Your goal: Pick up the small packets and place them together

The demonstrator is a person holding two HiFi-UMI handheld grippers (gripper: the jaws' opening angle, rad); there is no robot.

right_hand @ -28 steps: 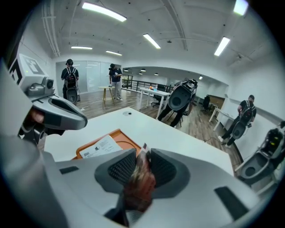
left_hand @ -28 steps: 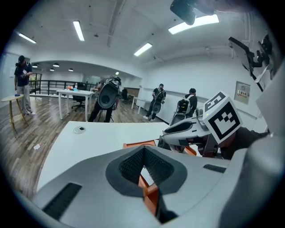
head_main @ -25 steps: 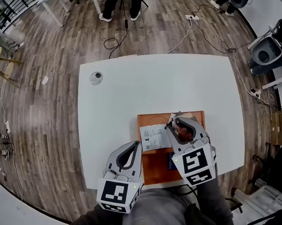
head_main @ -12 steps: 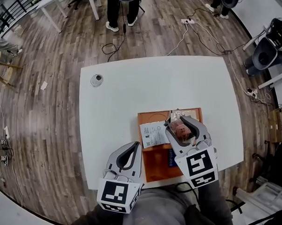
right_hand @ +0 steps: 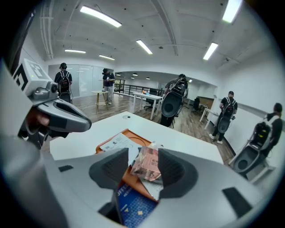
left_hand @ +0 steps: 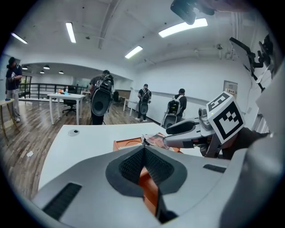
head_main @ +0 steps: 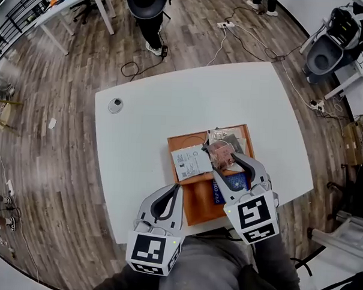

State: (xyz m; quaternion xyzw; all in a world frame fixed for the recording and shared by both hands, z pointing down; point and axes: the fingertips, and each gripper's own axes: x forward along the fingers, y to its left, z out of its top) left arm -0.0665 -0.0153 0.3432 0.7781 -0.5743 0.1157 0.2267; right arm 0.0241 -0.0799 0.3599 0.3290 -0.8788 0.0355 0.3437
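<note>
drawing the right gripper [right_hand: 142, 164] straight back looks wisest: its jaws have just been opening and stand apart, the pink packet [head_main: 220, 154] lying loose between them atop the other packets [head_main: 227, 138] in the orange tray [head_main: 198, 202] (left gripper [left_hand: 143, 150] pinched together, empty).

- The left gripper [head_main: 174, 188] is held low and close in front of the person's body. It points forward and a little downward, and its marker cube [head_main: 154, 252] is on the end nearest the body.
- Its fingers [left_hand: 127, 167] meet at the tips, and nothing is between them.
- The right gripper [head_main: 230, 163] reaches further forward than the left one and tilts down more steeply.
- Its fingers [right_hand: 178, 171] stand apart and have just been opening. A pink packet [right_hand: 149, 162] shows in the gap at the tips, but the pads do not press on it.
- A dark sleeve [head_main: 272, 265] shows behind the right gripper.
</note>
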